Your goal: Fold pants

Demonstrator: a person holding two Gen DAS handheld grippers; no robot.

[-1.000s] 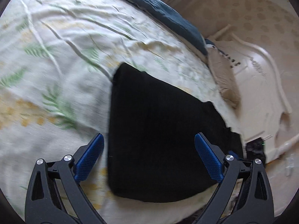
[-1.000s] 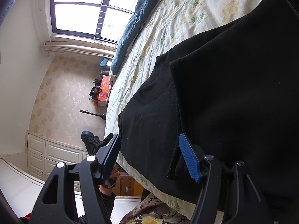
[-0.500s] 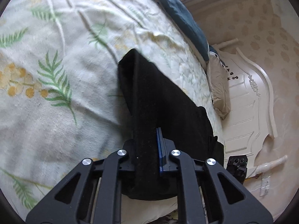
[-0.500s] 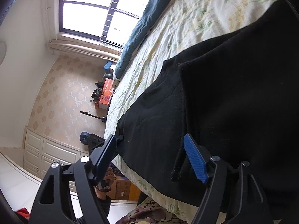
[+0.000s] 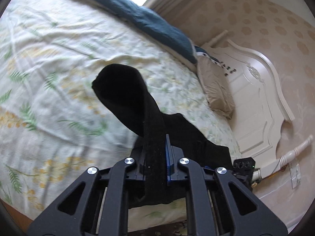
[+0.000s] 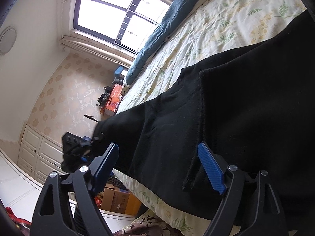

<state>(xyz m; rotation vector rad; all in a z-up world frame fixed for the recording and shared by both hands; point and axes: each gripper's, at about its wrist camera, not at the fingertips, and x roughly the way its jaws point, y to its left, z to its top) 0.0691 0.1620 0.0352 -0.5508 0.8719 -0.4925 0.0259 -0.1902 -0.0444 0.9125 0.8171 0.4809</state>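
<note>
The left gripper [image 5: 155, 157] is clamped on a bunched fold of the black pants [image 5: 128, 100], which rises from between its jaws above the floral bedsheet [image 5: 55, 74]. The right gripper [image 6: 157, 165] is spread, jaws opening, with nothing pinched; a folded layer edge of the pants [image 6: 246, 108] lies between its blue pads [image 6: 211, 169], on the near edge of the bed.

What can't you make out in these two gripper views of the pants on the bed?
- Left wrist view: the left gripper, shut on the black pants, hides the fabric behind it; the bedsheet is blurred.
- Right wrist view: the pants run past the right edge.
- The orange box lettering is too small.
</note>
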